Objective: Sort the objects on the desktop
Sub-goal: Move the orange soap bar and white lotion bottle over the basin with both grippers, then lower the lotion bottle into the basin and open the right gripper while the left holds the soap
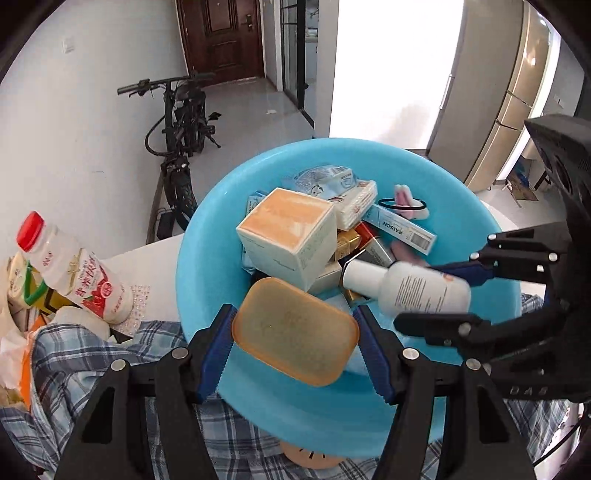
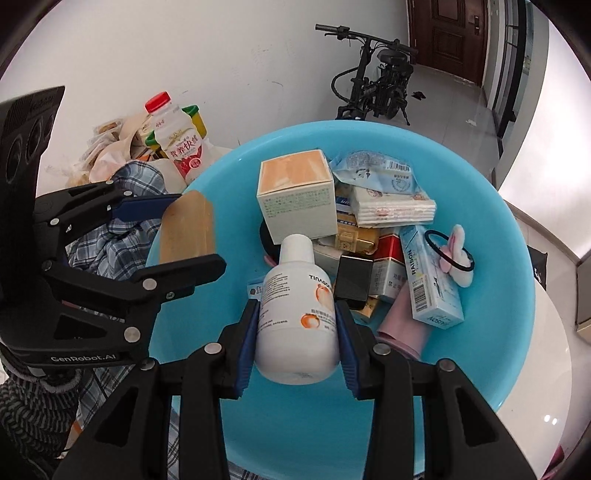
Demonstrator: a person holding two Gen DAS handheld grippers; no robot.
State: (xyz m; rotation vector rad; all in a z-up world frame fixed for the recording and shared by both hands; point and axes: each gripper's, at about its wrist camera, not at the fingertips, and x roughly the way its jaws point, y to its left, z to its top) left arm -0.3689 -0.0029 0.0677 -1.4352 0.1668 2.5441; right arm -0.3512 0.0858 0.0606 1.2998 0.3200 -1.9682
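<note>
Holding a lid (image 1: 295,332) in our left gripper (image 1: 295,341) and a bottle (image 2: 297,314) in our right gripper (image 2: 297,328), jaws clamped, over the basin's (image 2: 509,295) near rim; next, we judge, release.

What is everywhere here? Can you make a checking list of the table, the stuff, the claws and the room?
Surface: white table, partly under a plaid cloth.
Job's things: blue basin holding boxes, a tissue pack, a hair tie.
Clutter: drink bottle and snack bags beside the basin.
Grippers: left gripper shut on orange lid; right gripper shut on white bottle, both over the basin.
Cables: nothing seen.
Surroundings: bicycle, brown door.
</note>
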